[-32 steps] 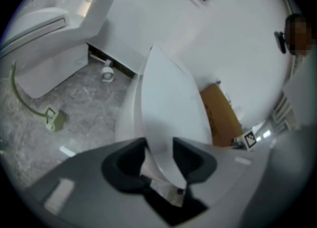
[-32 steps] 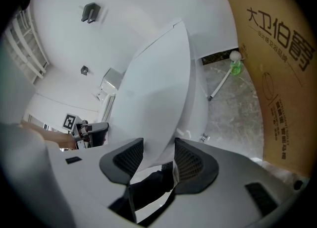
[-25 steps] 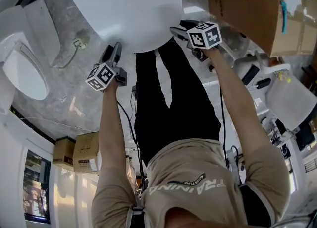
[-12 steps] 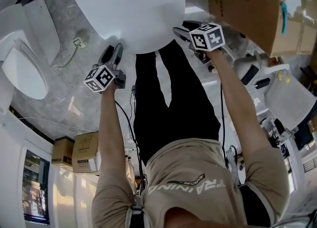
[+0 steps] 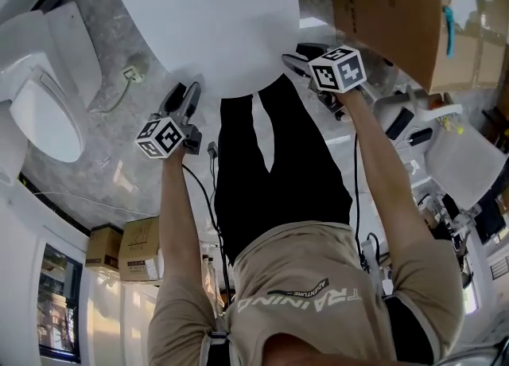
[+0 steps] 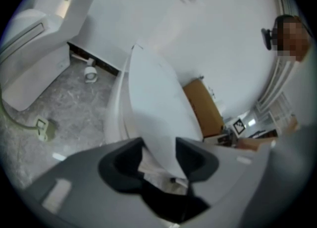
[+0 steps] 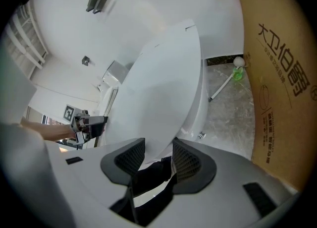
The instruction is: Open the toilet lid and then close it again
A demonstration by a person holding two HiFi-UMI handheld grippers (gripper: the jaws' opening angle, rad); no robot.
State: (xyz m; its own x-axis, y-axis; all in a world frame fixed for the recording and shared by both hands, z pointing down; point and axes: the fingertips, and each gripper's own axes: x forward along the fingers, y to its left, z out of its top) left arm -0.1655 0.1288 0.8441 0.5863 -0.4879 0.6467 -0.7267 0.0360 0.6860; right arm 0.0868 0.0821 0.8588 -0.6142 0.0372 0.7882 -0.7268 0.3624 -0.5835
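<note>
"What had changed in that last second?"

"Both hands had risen, and the toilet lid [image 5: 215,14] had come up with them, tilted well off the bowl [image 6: 114,120]."

"And the grips?"

"The left hand-held gripper [image 5: 181,95] was clamped on the lid's front edge. The right hand-held gripper [image 5: 293,62] had just nipped tighter on that rim."

"Meaning?"

"I judged the opening was under way, with the closing yet to come."
</note>
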